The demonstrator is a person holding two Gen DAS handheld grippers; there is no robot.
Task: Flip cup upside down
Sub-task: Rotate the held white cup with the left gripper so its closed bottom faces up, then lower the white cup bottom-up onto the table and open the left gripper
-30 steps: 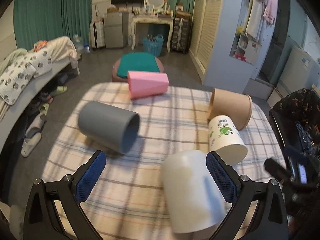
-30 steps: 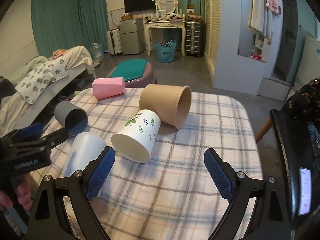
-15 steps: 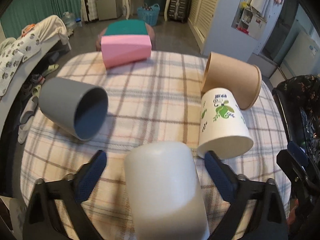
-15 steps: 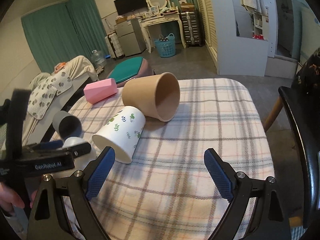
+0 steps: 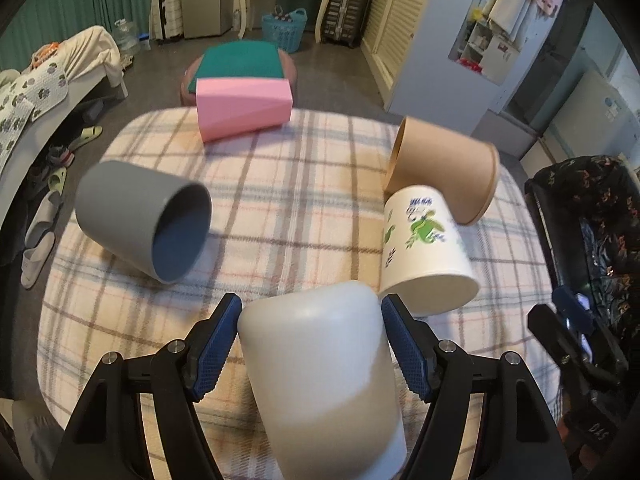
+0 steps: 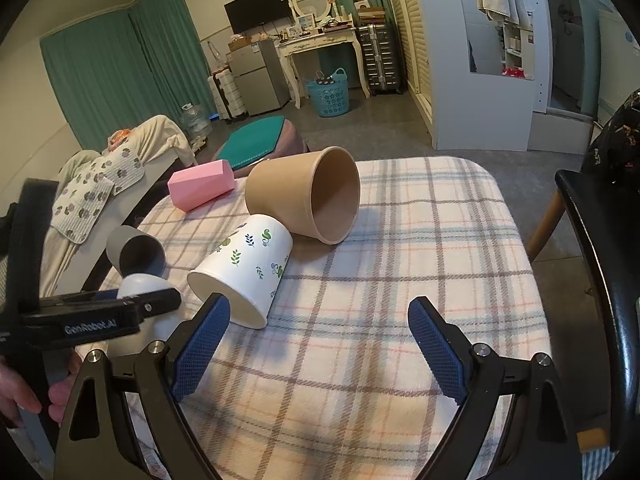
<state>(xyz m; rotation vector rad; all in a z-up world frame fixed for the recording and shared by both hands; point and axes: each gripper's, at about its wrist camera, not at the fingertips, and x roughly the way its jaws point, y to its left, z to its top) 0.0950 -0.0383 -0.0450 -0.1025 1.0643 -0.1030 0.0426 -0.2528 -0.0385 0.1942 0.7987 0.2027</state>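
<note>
Left claw [image 5: 310, 344]: sits at the bottom centre of the left wrist view, its two blue pads flanking the white cup. The pads lie just beside or against the cup walls; firm contact cannot be confirmed from this view.
White cup [image 5: 320, 372]: lies on its side between the left claw fingers, closed base pointing to the frame centre, open end toward the bottom edge. In the right wrist view only a small part of it [image 6: 140, 282] shows at lower left, behind the black body of the left claw.
Right claw [image 6: 318, 344]: released, fingers spread wide at the bottom of the right wrist view, with only checked cloth between them. Its left pad [image 6: 200, 344] is just beside the rim of the printed cup.
Printed cup [image 5: 424, 248]: white with green leaf print, on its side at centre right of the left wrist view, mouth toward the bottom, just right of the white cup and touching the brown cup.
Brown cup [image 5: 444, 168]: on its side at upper right, mouth toward the right edge.
Grey cup [image 5: 144, 216]: on its side at centre left, mouth facing lower right, well apart from the white cup.
Pink box [image 5: 244, 106]: at the far bench edge, upper centre.
Bench [image 5: 296, 208]: covered with a plaid cloth; carries all four cups and the box.
</note>
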